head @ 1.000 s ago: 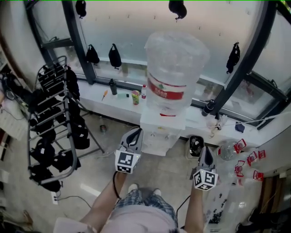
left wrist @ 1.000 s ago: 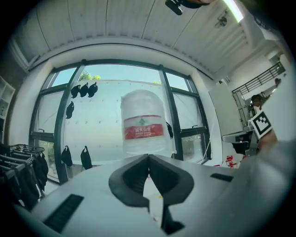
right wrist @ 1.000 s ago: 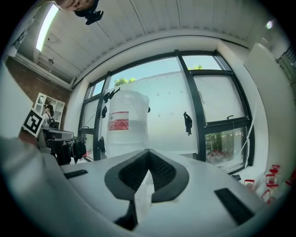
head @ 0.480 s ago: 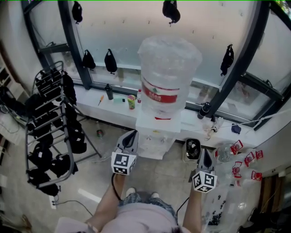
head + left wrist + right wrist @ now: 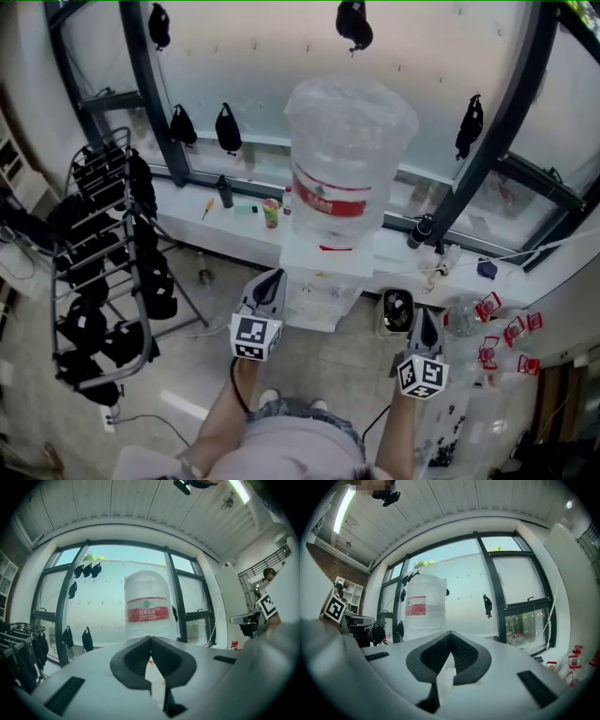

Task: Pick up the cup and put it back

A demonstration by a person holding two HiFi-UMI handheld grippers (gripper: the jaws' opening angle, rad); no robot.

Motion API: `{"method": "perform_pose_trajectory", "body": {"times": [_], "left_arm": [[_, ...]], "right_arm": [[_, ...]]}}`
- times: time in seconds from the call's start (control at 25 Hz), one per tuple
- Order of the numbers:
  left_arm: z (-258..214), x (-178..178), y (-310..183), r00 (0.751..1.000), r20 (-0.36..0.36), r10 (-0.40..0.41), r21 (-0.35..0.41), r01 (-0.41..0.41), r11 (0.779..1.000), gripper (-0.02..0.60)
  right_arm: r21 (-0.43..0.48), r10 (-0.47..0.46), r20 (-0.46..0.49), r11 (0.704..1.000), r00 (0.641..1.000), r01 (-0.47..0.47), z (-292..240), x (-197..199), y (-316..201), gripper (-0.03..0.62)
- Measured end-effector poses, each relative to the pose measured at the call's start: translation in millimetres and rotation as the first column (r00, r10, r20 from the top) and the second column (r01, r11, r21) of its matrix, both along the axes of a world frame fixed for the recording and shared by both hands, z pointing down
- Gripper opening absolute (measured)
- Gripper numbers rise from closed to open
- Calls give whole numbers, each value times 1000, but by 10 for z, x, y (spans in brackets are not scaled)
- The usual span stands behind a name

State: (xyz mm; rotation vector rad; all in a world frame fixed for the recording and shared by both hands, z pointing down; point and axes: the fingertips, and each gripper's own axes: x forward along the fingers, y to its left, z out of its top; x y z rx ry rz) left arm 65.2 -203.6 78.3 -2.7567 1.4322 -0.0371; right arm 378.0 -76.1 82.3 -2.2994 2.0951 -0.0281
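Observation:
A white water dispenser [image 5: 323,272] with a big clear bottle [image 5: 349,150] on top stands by the window sill. My left gripper [image 5: 277,274] hovers just in front of the dispenser's left side, jaws shut with nothing between them [image 5: 150,639]. The bottle [image 5: 147,604] stands straight ahead of it. Further right and nearer to me, my right gripper [image 5: 427,312] is shut too [image 5: 450,633], and the bottle [image 5: 423,606] lies ahead to its left. A small green and red cup-like container [image 5: 272,211] stands on the sill, left of the dispenser. No other cup shows clearly.
A wire rack [image 5: 103,253] hung with black gear stands at the left. A small bin [image 5: 401,307] sits right of the dispenser. Red and white packets [image 5: 506,323] lie at the right. Black bags [image 5: 225,127] hang along the window. The person's legs are below.
The head view has shifted a little, so the dispenser sits slightly further left than a second ago. Both grippers hold their places in front of it and stay shut.

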Motion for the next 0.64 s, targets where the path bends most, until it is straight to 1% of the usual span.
{"method": "perform_pose_trajectory", "body": {"times": [0.64], "left_arm": [[34,-70,-9,1000,-6,-10,-7,10,1000,26]], "right_arm": [[-9,8,8,1000,1000,-8,59,-62,13,15]]}}
